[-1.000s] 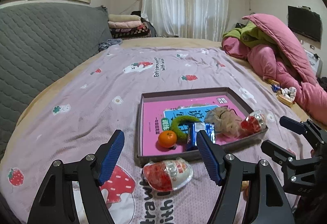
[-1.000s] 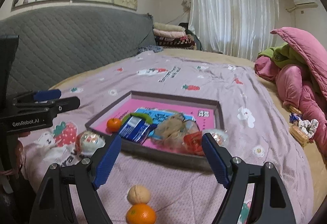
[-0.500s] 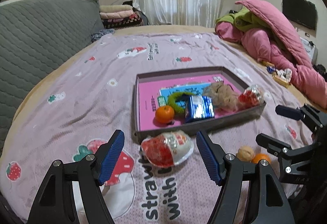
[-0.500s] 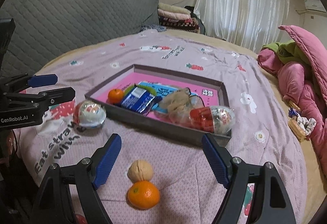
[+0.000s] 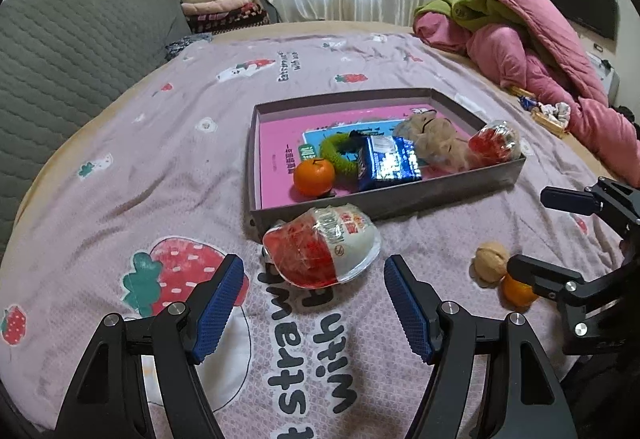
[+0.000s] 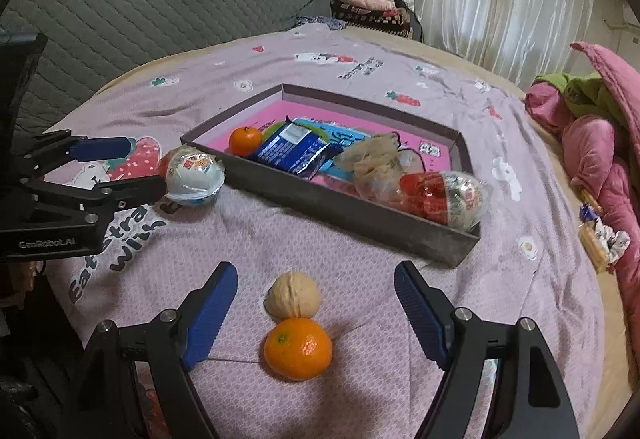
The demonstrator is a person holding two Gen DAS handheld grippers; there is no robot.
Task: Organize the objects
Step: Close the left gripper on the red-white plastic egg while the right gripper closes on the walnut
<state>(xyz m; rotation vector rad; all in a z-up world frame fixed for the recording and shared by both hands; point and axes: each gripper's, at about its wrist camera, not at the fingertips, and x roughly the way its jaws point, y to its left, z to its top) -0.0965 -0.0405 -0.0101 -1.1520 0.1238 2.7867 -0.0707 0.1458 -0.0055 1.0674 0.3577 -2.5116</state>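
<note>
On the bed point(image 5: 168, 175), both grippers have dipped closer, fingers apart: left gripper point(image 5: 312, 303) facing the jelly cup point(image 5: 320, 253), right gripper point(image 6: 314, 313) facing the walnut point(image 6: 294, 295).

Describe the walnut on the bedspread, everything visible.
The walnut is pale tan, roundish, with a wrinkled shell that looks hard and whole. It lies on the pink bedspread outside the tray, touching the loose orange just nearer the camera. It sits ahead of the open right gripper, which is not touching it.
</note>
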